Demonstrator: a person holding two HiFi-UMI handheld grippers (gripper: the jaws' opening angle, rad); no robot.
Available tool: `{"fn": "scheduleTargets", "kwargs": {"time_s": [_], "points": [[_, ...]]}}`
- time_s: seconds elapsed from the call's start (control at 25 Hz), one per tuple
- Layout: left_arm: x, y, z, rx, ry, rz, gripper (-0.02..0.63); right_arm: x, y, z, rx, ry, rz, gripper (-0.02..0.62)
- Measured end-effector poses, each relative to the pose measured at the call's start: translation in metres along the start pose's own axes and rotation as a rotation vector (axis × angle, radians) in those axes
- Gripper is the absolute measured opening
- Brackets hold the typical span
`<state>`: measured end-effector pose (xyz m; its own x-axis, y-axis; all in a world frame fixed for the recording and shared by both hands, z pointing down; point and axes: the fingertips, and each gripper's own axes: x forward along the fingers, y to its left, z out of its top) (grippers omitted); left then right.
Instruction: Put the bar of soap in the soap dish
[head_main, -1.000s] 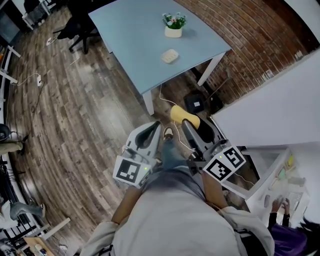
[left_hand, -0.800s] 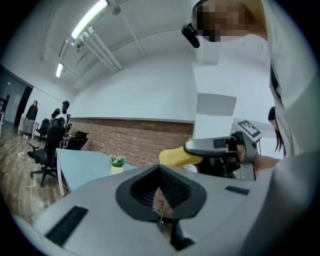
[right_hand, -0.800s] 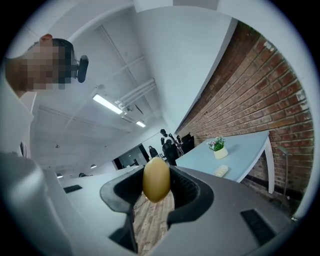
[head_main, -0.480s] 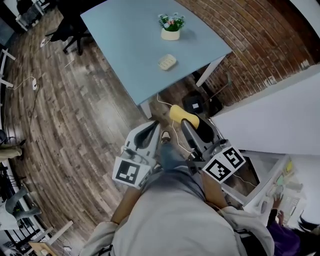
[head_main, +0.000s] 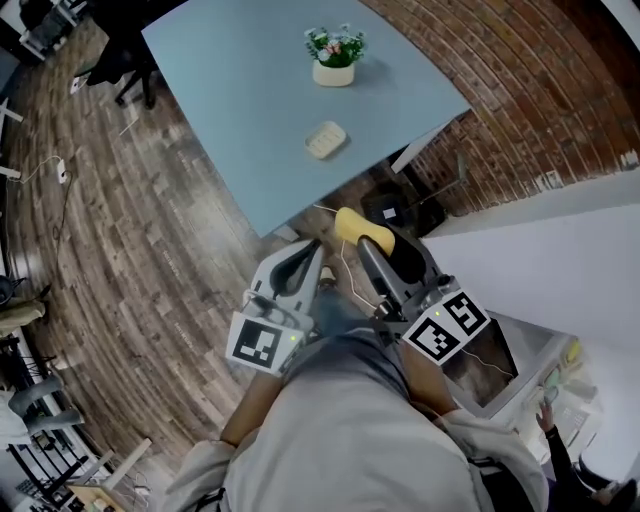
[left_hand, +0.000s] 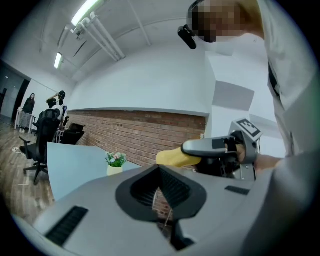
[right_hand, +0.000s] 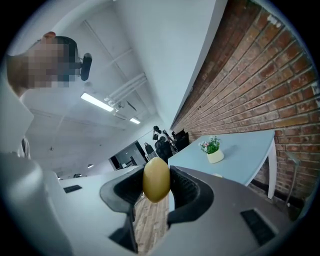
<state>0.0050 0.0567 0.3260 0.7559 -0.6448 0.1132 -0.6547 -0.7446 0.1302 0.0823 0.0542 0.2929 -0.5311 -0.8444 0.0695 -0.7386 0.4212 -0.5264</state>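
A yellow bar of soap (head_main: 362, 229) is clamped between the jaws of my right gripper (head_main: 372, 240), held level in front of the person's body, above the wooden floor. In the right gripper view the soap (right_hand: 156, 179) stands on edge between the black pads. The pale soap dish (head_main: 325, 139) lies on the light blue table (head_main: 230, 90), ahead of both grippers and well apart from them. My left gripper (head_main: 303, 262) is beside the right one, jaws together and empty. From the left gripper view the soap (left_hand: 172, 157) shows at the right gripper's tip.
A potted plant (head_main: 333, 55) stands on the table behind the dish. A brick wall (head_main: 520, 110) runs along the right. A black box (head_main: 390, 210) and cables lie on the floor by the table leg. Office chairs (head_main: 130, 70) stand at the far left.
The table, dish and plant have slid nearer and leftward in the head view as the person walks towards them. Both grippers keep their pose, soap still gripped.
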Motion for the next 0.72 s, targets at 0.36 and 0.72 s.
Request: {"fn": "scheduleTargets", "kwargs": {"time_s": [0.36,0.72], "points": [[0.047,0.027,0.003,-0.028,0.024,0.055,0.003,0.040,-0.040,0.022,0.015,0.023,0.053,0.161],[0.071,0.045,0.025,-0.030,0.008,0.079,0.003,0.067,-0.055,0.042,0.014,0.021,0.089,0.161]]}}
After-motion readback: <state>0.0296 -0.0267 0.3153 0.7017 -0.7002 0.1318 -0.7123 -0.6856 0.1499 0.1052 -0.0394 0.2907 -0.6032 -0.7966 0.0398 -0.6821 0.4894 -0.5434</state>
